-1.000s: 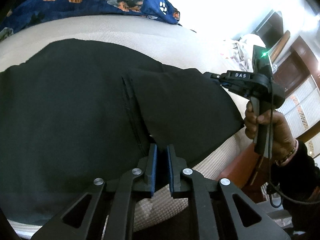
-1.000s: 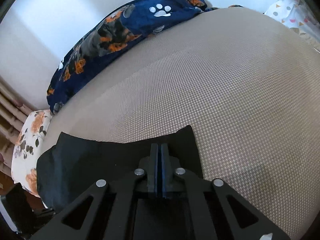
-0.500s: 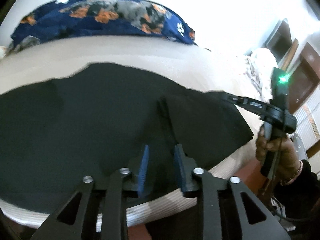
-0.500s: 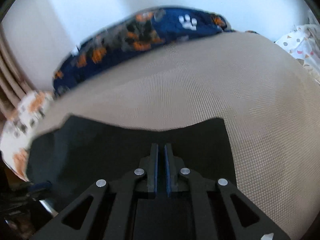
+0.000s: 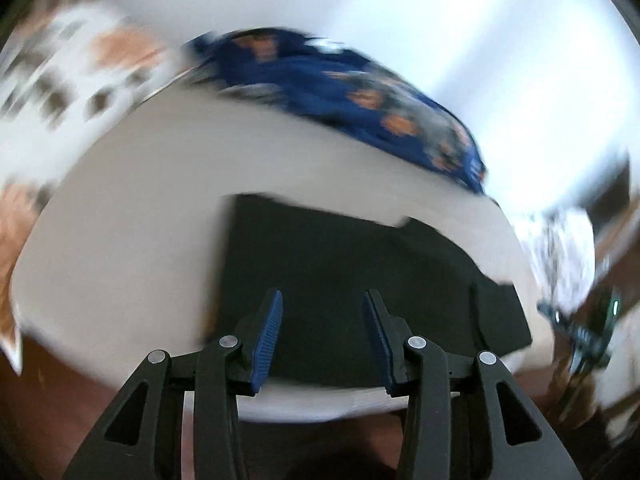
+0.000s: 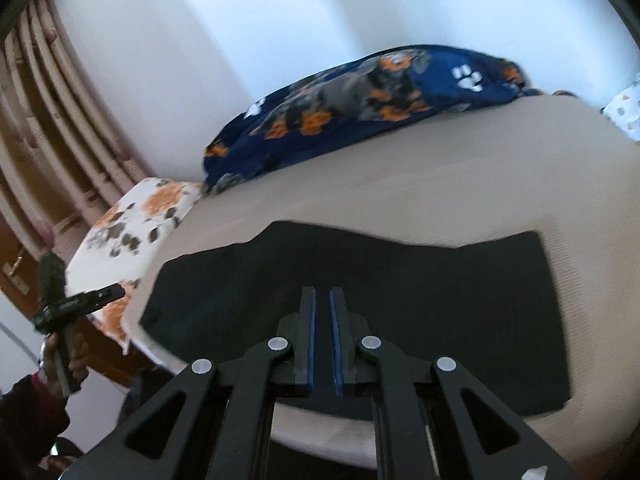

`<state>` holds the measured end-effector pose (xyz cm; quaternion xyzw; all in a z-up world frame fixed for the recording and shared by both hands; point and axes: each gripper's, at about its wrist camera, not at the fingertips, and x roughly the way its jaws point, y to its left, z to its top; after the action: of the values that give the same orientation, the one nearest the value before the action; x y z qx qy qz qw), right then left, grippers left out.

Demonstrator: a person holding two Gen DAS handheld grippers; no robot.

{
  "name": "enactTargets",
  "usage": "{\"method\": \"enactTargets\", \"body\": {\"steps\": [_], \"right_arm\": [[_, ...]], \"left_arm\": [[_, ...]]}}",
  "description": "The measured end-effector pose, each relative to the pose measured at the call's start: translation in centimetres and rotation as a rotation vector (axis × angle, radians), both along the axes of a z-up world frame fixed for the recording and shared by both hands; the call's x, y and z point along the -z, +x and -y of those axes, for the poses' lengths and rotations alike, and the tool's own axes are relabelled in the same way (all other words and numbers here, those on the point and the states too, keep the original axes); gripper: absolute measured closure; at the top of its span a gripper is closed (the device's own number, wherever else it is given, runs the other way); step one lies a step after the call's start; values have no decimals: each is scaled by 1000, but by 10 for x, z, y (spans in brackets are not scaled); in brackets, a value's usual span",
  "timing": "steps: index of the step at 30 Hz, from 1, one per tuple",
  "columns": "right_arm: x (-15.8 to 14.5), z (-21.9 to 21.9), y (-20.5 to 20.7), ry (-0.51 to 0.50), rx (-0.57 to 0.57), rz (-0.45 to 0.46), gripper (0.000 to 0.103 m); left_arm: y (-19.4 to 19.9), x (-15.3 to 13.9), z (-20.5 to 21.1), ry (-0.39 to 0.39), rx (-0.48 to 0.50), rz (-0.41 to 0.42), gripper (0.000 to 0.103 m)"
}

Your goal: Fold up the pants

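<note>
Black pants [image 5: 352, 264] lie folded flat on the beige bed [image 5: 160, 184], near its front edge; they also show in the right wrist view [image 6: 400, 280]. My left gripper [image 5: 322, 312] is open and empty, raised above the pants' near edge. My right gripper [image 6: 322, 300] is open by a narrow gap, holds nothing, and hovers above the middle of the pants. The left gripper also shows at the far left of the right wrist view [image 6: 116, 291]. The right gripper shows blurred at the right edge of the left wrist view [image 5: 576, 332].
A blue blanket with orange patches [image 6: 360, 96] lies along the bed's far edge by the white wall. A white floral pillow [image 6: 132, 232] sits at the bed's left end. Curtains [image 6: 48, 120] hang at the left. The bed's front edge drops off below both grippers.
My left gripper opened wide, let go of the pants and pulled back and left, blurring its view. My right gripper opened slightly, released the cloth and rose. The pants now lie flat.
</note>
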<state>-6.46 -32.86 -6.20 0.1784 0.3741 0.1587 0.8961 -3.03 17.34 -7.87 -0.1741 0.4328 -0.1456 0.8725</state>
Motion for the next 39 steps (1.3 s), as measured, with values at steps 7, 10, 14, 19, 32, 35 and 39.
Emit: {"method": "enactTargets", "body": {"steps": [7,10,14,19,32,35,39], "right_arm": [[9,-35,-10,-1,-61,-39,88],[12,-49,-16,-14,-89,-51,87],[14,-62,-23,-30,-113,-61,86],[17,-68,-26,-25,-121,-70,84],[28,-69,-26,-2,-123,-92,83],[26,-70,-27,-5,-130,-81,83],[30,-73,-25,1,-145,-89,82]], "left_arm": [[-18,59,-79,-200,-108,-115,77],[-13,78,-67,-197,-45,-189,77],[-7,76,-55,-208,-31,-168,77],[3,78,-42,-170,-48,-191,85],[14,73,-32,-70,-82,-133,103],[11,77,-34,-67,-89,-131,103],[9,68,-38,-72,-78,-83,103]]}}
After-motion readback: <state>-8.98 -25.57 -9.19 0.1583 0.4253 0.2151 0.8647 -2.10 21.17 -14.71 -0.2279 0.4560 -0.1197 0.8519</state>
